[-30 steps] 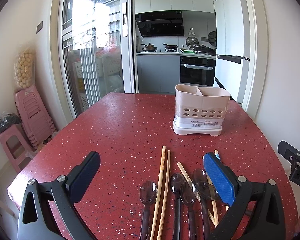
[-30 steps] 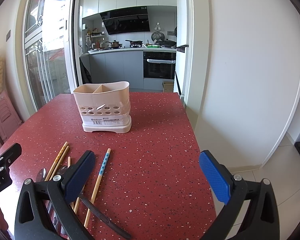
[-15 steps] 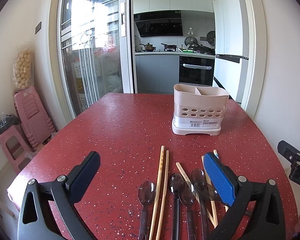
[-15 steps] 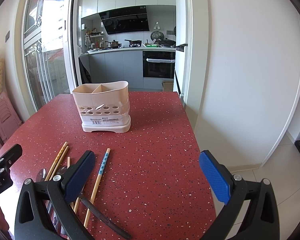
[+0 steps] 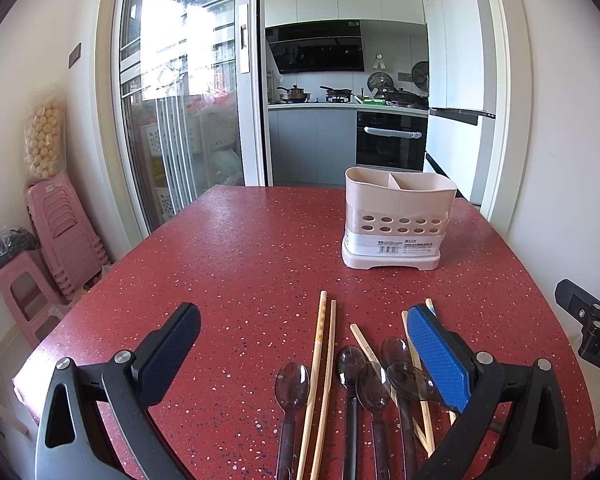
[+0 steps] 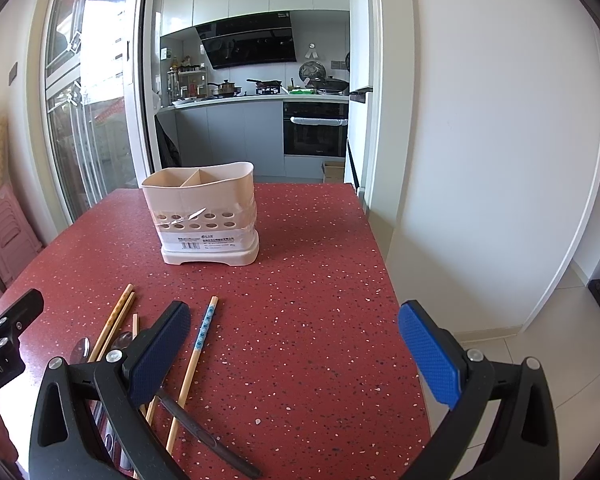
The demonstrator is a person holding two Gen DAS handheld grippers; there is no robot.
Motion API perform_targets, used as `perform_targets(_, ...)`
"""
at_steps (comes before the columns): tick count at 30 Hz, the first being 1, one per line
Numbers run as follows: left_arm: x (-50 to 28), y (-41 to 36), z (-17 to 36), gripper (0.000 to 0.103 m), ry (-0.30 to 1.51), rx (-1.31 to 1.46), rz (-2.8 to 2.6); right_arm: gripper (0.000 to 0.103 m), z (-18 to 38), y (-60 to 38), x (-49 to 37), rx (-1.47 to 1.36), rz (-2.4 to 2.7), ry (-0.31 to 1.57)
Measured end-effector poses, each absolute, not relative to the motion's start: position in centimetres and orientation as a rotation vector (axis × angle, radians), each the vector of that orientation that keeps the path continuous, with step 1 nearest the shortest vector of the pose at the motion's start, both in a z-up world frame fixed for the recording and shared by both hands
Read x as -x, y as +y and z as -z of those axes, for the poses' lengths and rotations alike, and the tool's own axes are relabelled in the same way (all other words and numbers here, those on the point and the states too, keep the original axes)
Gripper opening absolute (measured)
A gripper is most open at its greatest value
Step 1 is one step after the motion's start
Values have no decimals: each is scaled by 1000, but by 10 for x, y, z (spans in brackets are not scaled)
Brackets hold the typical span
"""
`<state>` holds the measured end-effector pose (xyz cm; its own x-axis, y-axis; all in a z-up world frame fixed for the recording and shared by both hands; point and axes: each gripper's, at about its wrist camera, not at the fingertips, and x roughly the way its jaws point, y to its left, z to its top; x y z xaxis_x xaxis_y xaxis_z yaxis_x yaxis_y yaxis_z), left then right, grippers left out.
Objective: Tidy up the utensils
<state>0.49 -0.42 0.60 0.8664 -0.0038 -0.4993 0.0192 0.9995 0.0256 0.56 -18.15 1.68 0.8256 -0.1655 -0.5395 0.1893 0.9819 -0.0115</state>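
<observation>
A beige two-compartment utensil holder [image 5: 398, 222] stands upright on the red speckled table [image 5: 240, 264]; it also shows in the right wrist view [image 6: 204, 216]. Several dark translucent spoons [image 5: 292, 384] and wooden chopsticks [image 5: 320, 360] lie side by side near the front edge. My left gripper [image 5: 304, 350] is open and empty, hovering above them. My right gripper [image 6: 294, 344] is open and empty to their right, with a blue-patterned chopstick [image 6: 198, 348] and a dark spoon handle [image 6: 204, 432] beside its left finger.
The table's right edge [image 6: 384, 280] drops to a tiled floor beside a white wall. Stacked pink stools [image 5: 56, 236] stand left of the table. A glass sliding door and a kitchen lie beyond the far edge.
Both grippers have barely moved; the view has drifted very slightly. Nothing was taken hold of or let go.
</observation>
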Motion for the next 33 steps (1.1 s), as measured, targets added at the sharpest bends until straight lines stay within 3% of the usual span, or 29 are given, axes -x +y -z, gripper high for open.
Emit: perform_targets(33,-7,0,0,103,539,-31,15,103,-15,-179,-11,-44,183,587)
